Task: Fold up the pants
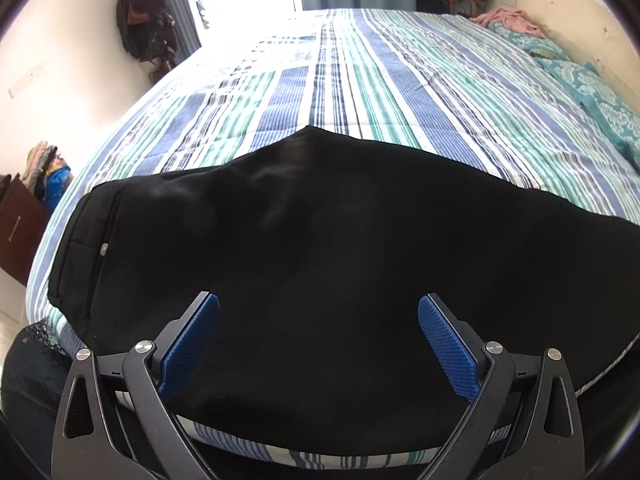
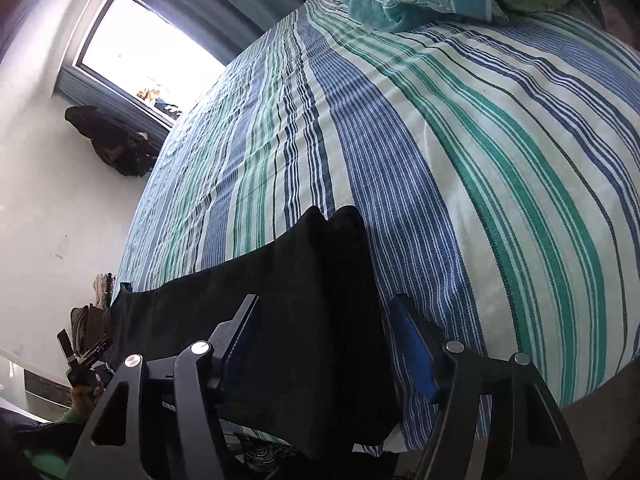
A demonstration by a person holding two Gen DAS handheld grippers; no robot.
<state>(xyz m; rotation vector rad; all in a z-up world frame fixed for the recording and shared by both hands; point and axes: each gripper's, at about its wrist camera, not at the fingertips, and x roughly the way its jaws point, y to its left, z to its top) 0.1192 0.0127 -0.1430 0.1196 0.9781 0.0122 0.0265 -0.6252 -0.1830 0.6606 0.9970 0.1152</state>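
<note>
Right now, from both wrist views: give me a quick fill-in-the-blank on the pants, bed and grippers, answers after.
1. The pants lying on the bed are ____ in colour.
2. The bedspread under them has a ____ pattern in blue, green and white.
3. The left gripper and the right gripper both have their jaws ____, holding nothing.
4. The pads inside the left gripper are ____ in colour.

Missing words: black; striped; open; blue

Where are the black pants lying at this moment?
The black pants lie flat along the near edge of the striped bedspread, under the open left gripper; the open right gripper straddles their leg end.
</note>
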